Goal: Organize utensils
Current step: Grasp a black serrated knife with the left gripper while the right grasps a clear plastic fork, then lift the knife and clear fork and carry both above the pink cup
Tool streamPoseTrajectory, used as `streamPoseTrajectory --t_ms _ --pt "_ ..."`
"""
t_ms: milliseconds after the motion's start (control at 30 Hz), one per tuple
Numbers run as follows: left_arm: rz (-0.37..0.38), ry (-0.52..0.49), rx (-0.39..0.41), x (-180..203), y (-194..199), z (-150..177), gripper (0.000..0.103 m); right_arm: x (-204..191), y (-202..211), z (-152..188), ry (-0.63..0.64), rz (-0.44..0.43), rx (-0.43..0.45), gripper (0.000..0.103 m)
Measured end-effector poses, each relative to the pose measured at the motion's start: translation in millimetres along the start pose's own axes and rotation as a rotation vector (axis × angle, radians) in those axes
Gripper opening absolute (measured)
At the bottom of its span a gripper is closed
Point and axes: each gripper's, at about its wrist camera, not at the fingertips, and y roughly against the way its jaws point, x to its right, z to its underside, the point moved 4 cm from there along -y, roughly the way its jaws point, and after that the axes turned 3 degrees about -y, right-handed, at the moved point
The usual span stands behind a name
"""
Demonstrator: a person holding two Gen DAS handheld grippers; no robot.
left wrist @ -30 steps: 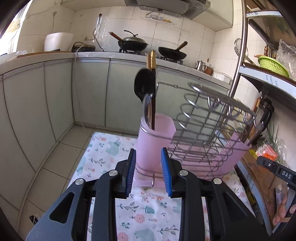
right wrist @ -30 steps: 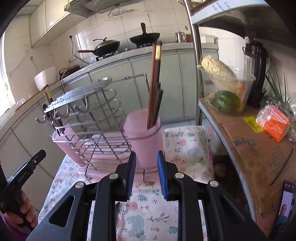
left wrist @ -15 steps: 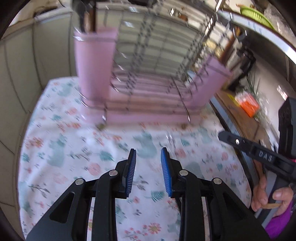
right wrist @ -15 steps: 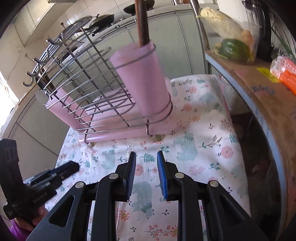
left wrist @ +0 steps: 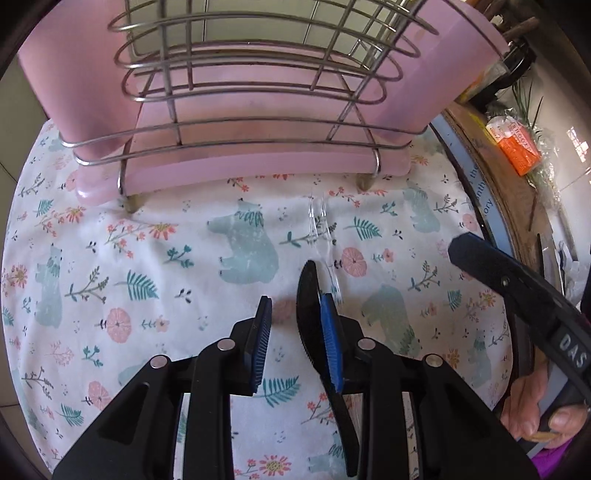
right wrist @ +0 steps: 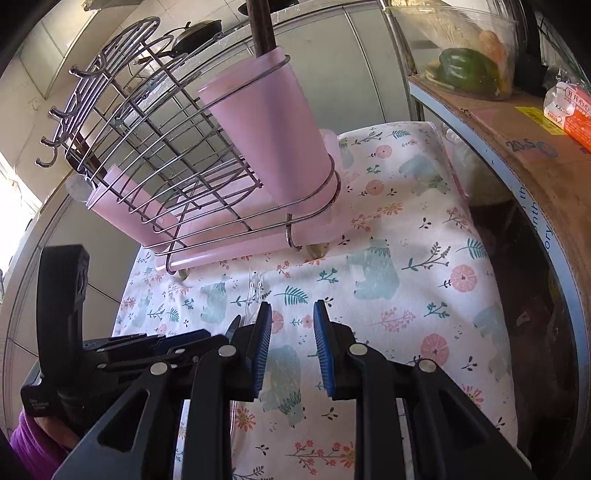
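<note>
A black plastic knife (left wrist: 309, 295) and a clear plastic fork (left wrist: 320, 236) lie on the floral cloth (left wrist: 147, 258) in front of the wire rack (left wrist: 236, 85) with pink cups. My left gripper (left wrist: 295, 314) is open and low over the cloth, its right finger beside the knife blade. My right gripper (right wrist: 291, 321) is open above the cloth; the left gripper (right wrist: 122, 350) shows at its left, with the knife tip (right wrist: 232, 326) and fork (right wrist: 255, 295) beside it. A pink cup (right wrist: 269, 136) at the rack's end holds dark chopsticks (right wrist: 260, 26).
A shelf edge with cardboard (right wrist: 535, 155), a bowl of vegetables (right wrist: 465, 66) and an orange packet (left wrist: 515, 144) stands to the right. Grey kitchen cabinets (right wrist: 369, 66) lie behind the rack. The right gripper (left wrist: 517, 295) shows at the right of the left wrist view.
Both grippers have dropped from the level of the rack's cups down toward the cloth. The left gripper now sits beside the black knife and the clear fork.
</note>
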Motion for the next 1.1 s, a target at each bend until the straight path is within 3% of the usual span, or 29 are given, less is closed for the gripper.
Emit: streamPoseTrajectory --t_ms 200,233,367,733,867,1100 --pt "-0.060 -0.038 -0.046 10.6 -12.7 -8.2 0.024 1.9 -1.6 -1.3 -0.005 -0.004 -0.005 0.023" --pt "-0.062 -0.044 -0.045 11.8 -13.4 -9.1 0.016 2.0 -2.2 -1.3 -0.006 -0.004 -0.007 0.023" --pt "-0.046 -0.031 -0.044 12.4 -15.4 -13.7 0.016 1.9 -6.6 0.1 -0.013 -0.012 -0.025 0.022" --pt "-0.026 0.054 0.086 -36.0 32.4 -9.9 0.016 -19.2 -39.0 0.3 -0.036 -0.095 -0.151 0.023" --pt "0.003 0.103 0.133 -55.5 47.1 -3.8 0.016 -33.7 -60.4 -4.6 -0.017 -0.073 -0.194 0.022" --pt "0.038 0.149 0.176 -85.5 70.1 12.9 0.016 -52.0 -94.2 -11.2 0.025 0.044 -0.218 0.022"
